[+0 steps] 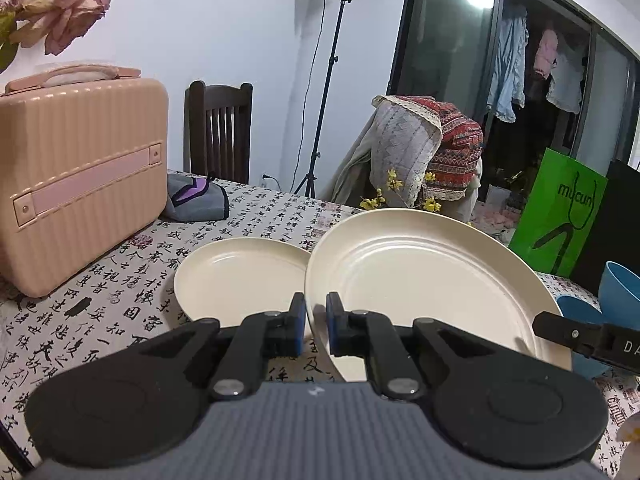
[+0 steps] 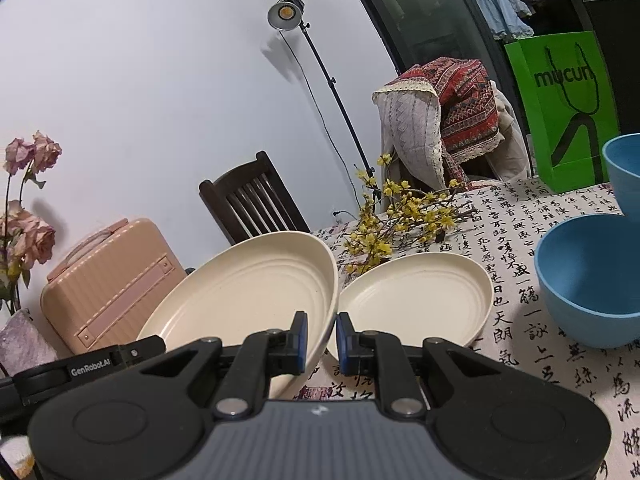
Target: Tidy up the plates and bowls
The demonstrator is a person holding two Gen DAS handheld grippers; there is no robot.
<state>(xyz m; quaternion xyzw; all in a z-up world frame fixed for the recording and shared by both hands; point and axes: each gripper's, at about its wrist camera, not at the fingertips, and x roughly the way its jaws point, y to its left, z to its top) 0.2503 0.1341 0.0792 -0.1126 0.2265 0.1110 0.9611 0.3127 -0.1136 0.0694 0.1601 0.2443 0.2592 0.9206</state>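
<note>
A large cream plate [image 1: 432,280] hangs tilted above the table, held from both sides. My left gripper [image 1: 316,320] is shut on its left rim. My right gripper [image 2: 322,340] is shut on its right rim, with the plate [image 2: 248,292] spreading to the left. The right gripper's finger [image 1: 560,330] shows at the plate's far edge, and the left gripper's finger [image 2: 136,354] shows in the right wrist view. A smaller cream plate [image 1: 240,276] [image 2: 416,300] lies flat on the table just beyond the held one. Two blue bowls [image 2: 592,276] [image 2: 624,168] stand to the right.
A pink hard case [image 1: 80,176] stands at the table's left with a grey pouch [image 1: 196,200] beside it. A yellow flower branch [image 2: 400,216] lies behind the plates. A green paper bag [image 2: 568,108] stands at the back right. Chairs line the far edge.
</note>
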